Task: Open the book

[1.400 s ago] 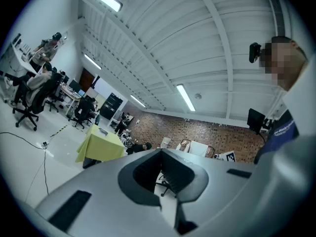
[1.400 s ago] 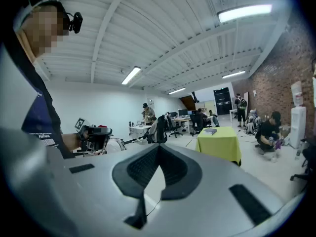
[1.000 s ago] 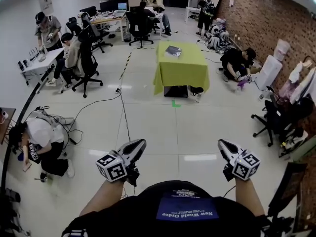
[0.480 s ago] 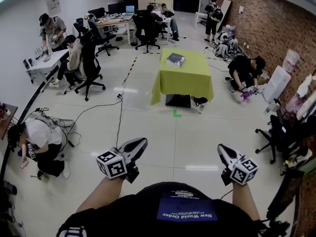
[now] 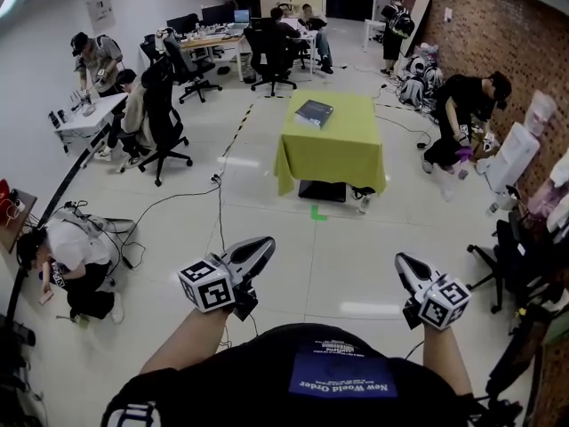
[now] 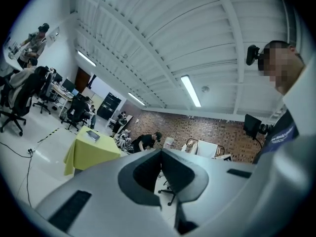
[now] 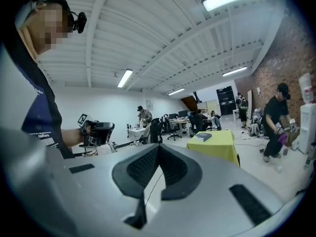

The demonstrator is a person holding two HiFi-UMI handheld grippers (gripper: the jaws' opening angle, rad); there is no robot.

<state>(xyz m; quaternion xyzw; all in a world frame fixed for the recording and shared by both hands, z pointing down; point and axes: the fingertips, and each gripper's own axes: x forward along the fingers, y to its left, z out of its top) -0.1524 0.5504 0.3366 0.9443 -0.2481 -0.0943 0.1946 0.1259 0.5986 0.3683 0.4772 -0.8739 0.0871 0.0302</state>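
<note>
Closed dark book (image 5: 314,112) on table (image 5: 342,149)

Right gripper (image 7: 159,147), jaws together and empty, looks across at the book (image 7: 203,137) lying on the green-draped table (image 7: 223,148), well apart.

Open floor (image 5: 342,247) ahead of left gripper (image 5: 265,245) and right gripper (image 5: 402,261); table (image 5: 331,154) blocks farther ahead, floor cable (image 5: 220,205) left.
</note>
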